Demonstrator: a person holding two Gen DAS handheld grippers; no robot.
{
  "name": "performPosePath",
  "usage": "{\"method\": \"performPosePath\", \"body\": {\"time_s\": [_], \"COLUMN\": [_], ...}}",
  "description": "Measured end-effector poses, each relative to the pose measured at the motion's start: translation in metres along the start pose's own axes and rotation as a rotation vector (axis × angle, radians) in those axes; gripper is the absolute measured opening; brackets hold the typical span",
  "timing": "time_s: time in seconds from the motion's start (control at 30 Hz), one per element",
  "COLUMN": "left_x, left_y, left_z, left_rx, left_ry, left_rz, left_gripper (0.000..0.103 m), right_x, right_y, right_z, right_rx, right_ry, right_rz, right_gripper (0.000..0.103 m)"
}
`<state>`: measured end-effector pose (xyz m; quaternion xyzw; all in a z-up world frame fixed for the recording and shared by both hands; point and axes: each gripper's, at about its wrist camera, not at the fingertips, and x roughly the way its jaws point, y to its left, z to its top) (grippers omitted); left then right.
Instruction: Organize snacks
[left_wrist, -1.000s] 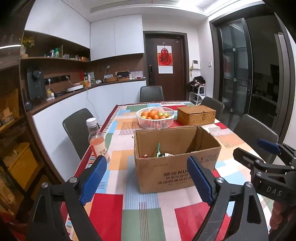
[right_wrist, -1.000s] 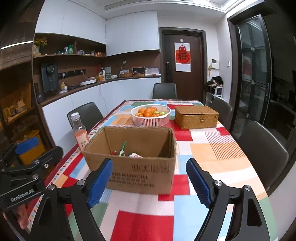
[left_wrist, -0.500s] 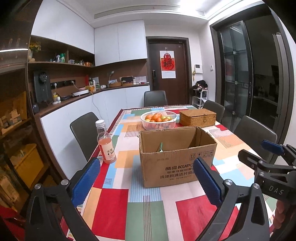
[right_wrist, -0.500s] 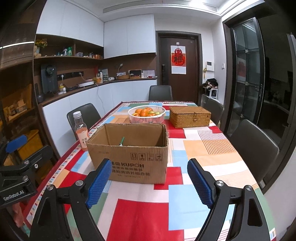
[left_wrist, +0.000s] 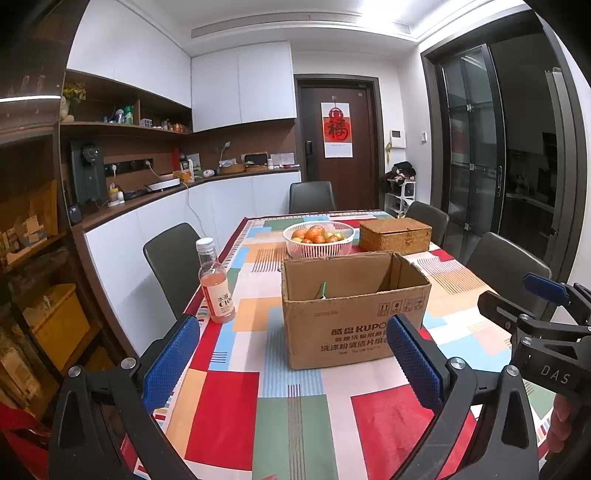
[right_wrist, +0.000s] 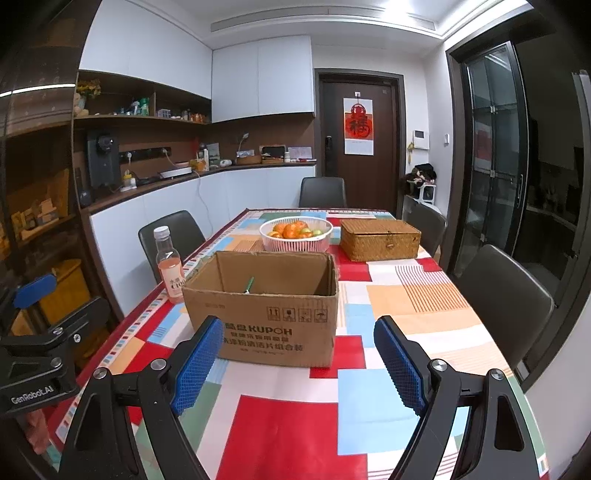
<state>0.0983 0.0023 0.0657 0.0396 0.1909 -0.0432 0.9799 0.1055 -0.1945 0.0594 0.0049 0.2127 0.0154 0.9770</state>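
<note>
An open cardboard box (left_wrist: 354, 314) stands in the middle of the table; it also shows in the right wrist view (right_wrist: 266, 314). A green snack tip (left_wrist: 320, 291) pokes up inside it; the rest of the contents are hidden. My left gripper (left_wrist: 291, 363) is open and empty, held back from the box's near side. My right gripper (right_wrist: 295, 363) is open and empty, also short of the box. Each gripper appears at the edge of the other's view.
A pink drink bottle (left_wrist: 217, 282) stands left of the box. A white basket of fruit (left_wrist: 317, 238) and a closed wicker box (left_wrist: 395, 234) sit behind it. Dark chairs (left_wrist: 173, 258) surround the table with the colourful cloth (left_wrist: 295, 398).
Both grippers have pulled back and lower from the box, so its inside is now mostly hidden. Both stayed open.
</note>
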Motion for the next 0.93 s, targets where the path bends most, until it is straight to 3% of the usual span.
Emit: {"method": "performPosePath", "body": {"time_s": [0.93], "left_x": [0.0023], "left_y": [0.0038], "left_z": [0.002], "left_rx": [-0.023], "left_ry": [0.014], "left_rz": [0.009], "left_gripper": [0.103], "right_x": [0.0019], "right_y": [-0.0007], "right_z": [-0.0008], "right_rx": [-0.008], "right_ry": [0.001], "right_rz": [-0.003], "right_gripper": [0.084]}}
